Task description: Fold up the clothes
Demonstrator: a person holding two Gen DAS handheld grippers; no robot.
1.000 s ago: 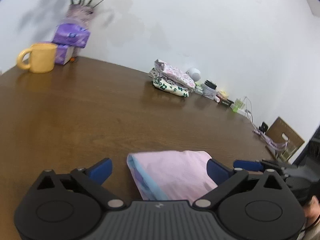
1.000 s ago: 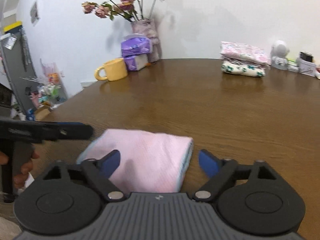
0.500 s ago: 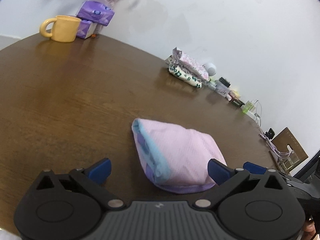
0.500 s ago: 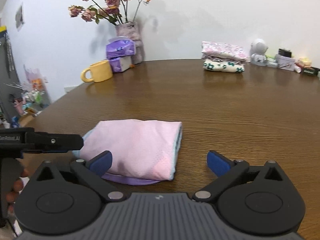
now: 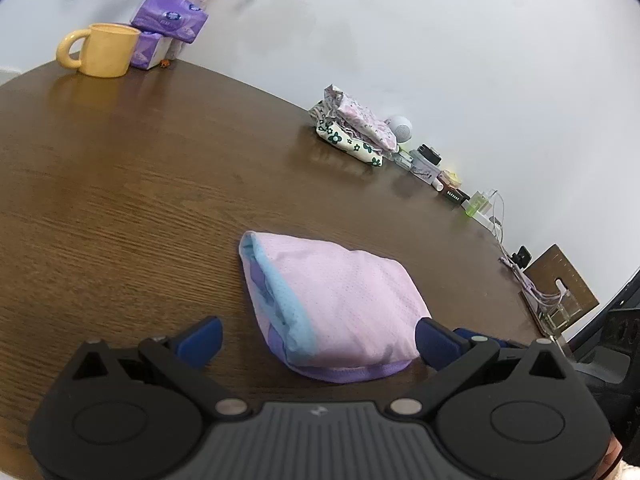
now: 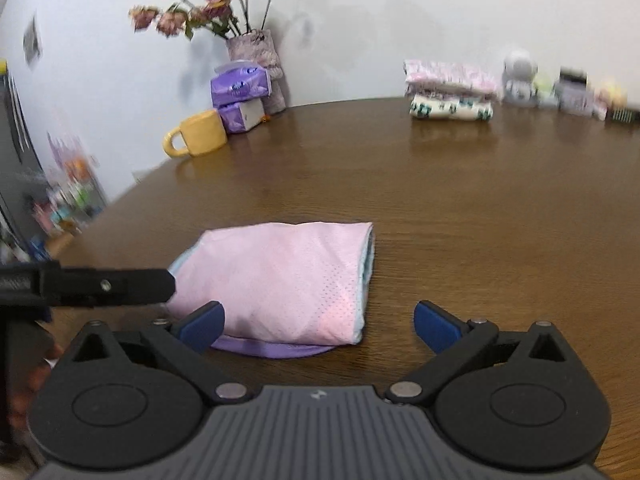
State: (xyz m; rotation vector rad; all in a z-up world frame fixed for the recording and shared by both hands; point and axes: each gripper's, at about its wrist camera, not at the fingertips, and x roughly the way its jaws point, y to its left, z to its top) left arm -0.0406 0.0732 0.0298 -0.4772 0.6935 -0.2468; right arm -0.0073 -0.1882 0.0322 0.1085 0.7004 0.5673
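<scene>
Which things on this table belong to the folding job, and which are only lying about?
For the job:
pink garment, folded, lying on the table
stack of folded clothes by the wall
left gripper and right gripper, both open

Just lying about:
yellow mug
tissue packs
vase of dried flowers
small items along the wall

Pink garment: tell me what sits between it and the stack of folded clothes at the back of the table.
Nothing visible does. Bare table runs from the pink garment to the stack. The mug and tissue packs stand off to the left.
</scene>
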